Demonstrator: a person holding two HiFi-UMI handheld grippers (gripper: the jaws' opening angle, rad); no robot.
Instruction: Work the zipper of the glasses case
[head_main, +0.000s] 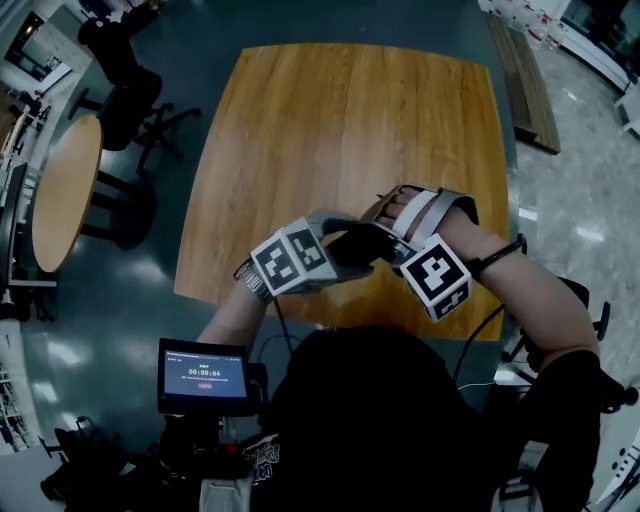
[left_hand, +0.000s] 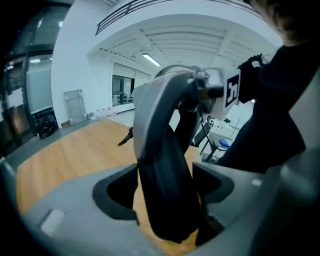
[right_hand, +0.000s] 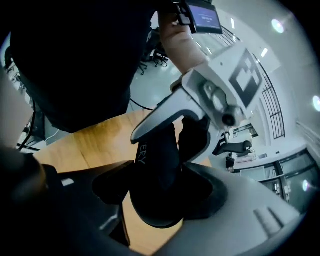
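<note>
Up off the tabletop (head_main: 340, 120), just above its near edge, and pinned between two grippers facing each other: a dark glasses case (head_main: 362, 243). In the head view, lies roughly level from left to right, with a marker cube (head_main: 290, 258) at its left end and a second marker cube (head_main: 437, 275) at its right, both close against it. In the left gripper view, fills the gap of the left gripper (left_hand: 167, 200), with both grey jaws clenched on its flanks and its rounded near end pushed deep between them, past the tips toward the camera. Beyond that, runs away from the lens to meet the other gripper's grey jaws, wrapped over its far part. In the right gripper view, sits the same way inside the right gripper (right_hand: 160, 200): jaws squeezed on the opposite end, dark shell touching both inner faces, pale lettering on its left side only partly legible. No contact with the wood anywhere; bare orange-brown boards visible beneath the case in both gripper views. Away to the left, a round table (head_main: 65, 190) and a black chair (head_main: 125, 90); nearest of all, a small lit screen (head_main: 204, 375).
</note>
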